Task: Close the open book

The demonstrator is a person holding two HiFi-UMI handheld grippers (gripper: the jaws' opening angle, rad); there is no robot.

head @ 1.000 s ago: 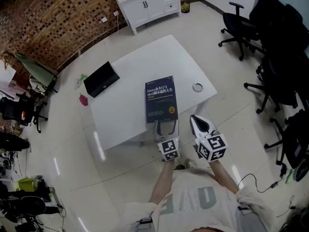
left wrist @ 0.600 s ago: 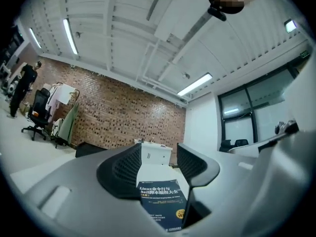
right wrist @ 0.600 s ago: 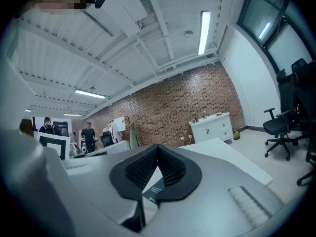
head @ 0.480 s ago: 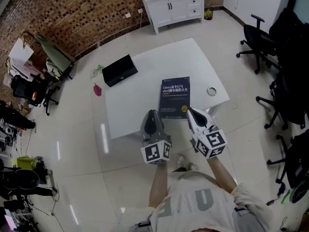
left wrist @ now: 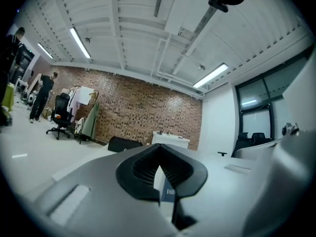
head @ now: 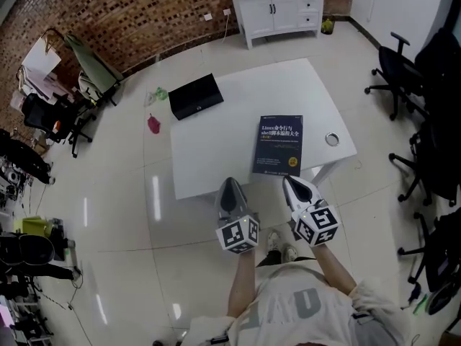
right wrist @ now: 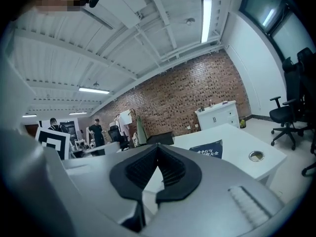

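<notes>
One dark blue book [head: 278, 145] lies closed, cover up, on the white table [head: 216, 143].

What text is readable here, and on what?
"Linux命令行与shell脚本编程大全": title on the book cover, small but legible.
Smaller print under the title: too small to read.
Large letters on the shirt: partly hidden, unreadable.
Marker cubes: square patterns only, no words.

My head camera looks steeply down from well above the table [head: 230, 139]. Both gripper cameras sit low at its near edge, facing the brick wall [right wrist: 197, 93]; all share the book [head: 279, 145].
</notes>
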